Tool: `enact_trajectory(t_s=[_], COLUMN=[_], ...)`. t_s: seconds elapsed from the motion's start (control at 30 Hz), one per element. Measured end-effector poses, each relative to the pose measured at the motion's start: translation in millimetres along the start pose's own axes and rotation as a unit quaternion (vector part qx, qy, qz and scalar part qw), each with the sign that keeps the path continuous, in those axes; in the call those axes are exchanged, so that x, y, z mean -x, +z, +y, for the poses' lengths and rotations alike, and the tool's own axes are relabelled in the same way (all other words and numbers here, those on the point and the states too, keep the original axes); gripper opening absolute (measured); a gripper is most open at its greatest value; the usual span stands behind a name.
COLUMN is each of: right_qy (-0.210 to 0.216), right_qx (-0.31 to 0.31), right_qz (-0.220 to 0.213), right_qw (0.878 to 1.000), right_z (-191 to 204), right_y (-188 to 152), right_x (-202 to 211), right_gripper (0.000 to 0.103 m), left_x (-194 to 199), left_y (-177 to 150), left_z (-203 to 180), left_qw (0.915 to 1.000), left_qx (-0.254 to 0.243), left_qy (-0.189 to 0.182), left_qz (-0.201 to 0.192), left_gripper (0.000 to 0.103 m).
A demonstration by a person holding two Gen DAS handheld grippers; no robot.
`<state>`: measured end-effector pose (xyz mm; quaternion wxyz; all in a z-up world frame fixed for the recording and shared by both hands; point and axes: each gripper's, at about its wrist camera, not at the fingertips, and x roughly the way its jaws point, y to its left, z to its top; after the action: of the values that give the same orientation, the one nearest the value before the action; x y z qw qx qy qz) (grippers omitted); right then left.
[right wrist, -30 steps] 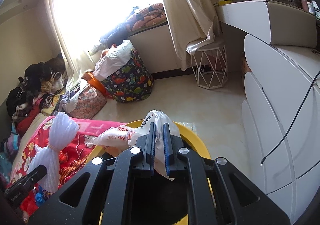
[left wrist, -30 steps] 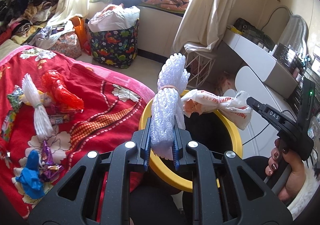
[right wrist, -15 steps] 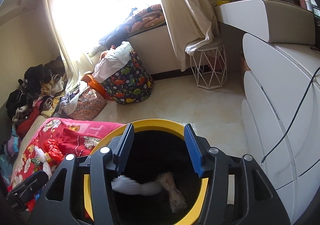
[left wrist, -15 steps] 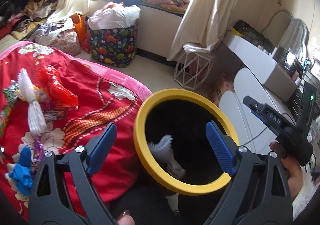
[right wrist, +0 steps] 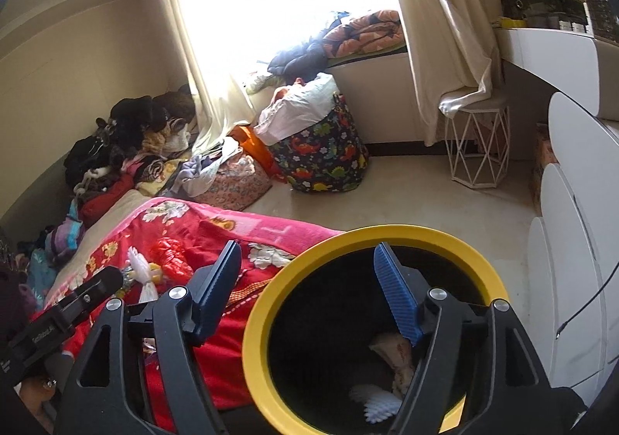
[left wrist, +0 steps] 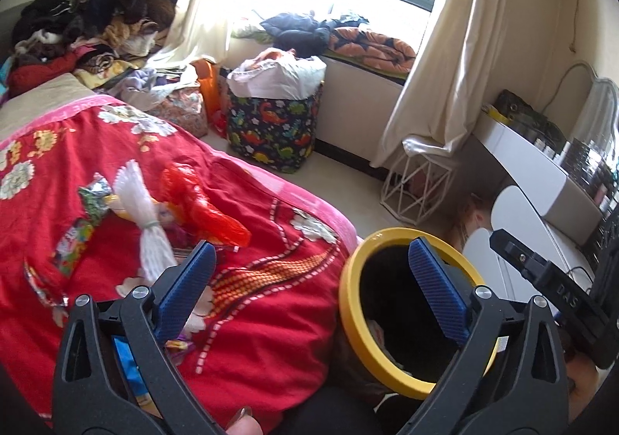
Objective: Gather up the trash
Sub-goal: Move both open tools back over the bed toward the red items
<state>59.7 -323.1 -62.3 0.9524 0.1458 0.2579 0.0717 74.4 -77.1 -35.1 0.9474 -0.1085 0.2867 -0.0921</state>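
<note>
Far left, on the red floral blanket (left wrist: 271, 303) over the bed: crumpled green-and-silver foil wrapper (left wrist: 93, 199), then white foam-net sleeve tied at the middle with a band (left wrist: 145, 218), then red crinkled plastic bag (left wrist: 201, 208), all close together and untouched. Small colourful wrappers scattered nearer along the blanket; details too blurred to sort.

Left gripper (left wrist: 309, 288): jaws just been opening, now spread wide, nothing between the blue ribbed pads (left wrist: 435, 293). Left pad over the blanket, right pad over the mouth of the round bin with yellow rim and black interior (left wrist: 350, 319). Bin touching the near right edge of the bed.

Right gripper (right wrist: 305, 291): jaws also just been opening, now apart, empty. Left finger over the blanket edge, right finger over the bin opening.

Inside the bin, right wrist view: a second white foam-net piece (right wrist: 377, 402) at the bottom, beside it a cream printed plastic bag, twisted (right wrist: 398, 357), partly hidden behind the right finger.

Farther back: dinosaur-print fabric basket stuffed with white bags (right wrist: 323, 156) on the floor below the window. Right of it, white wire-frame stool (right wrist: 477, 148) under the curtain hem. Far right, white curved-front drawer unit (right wrist: 572, 241).
</note>
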Motion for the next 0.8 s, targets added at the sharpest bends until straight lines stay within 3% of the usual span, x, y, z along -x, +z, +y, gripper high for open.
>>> enact_trajectory(t_s=[0.3,0.8], right_qy=[0.054,0.108], right_qx=[0.047,0.120], right_qz=[0.016,0.037], right_qw=[0.997,0.986], right_z=[49,119], right_y=[4,1], right_x=[-14,-38], right_gripper=[0.070,0.073], left_x=[14,28], left_y=[10,16], left_z=[37,87], left_qw=[0.9992,0.9955], left_qx=[0.020,0.055], left_qy=[0.030,0.070], left_qz=[-0.018,-0.034], left_gripper=[0.092,0.092])
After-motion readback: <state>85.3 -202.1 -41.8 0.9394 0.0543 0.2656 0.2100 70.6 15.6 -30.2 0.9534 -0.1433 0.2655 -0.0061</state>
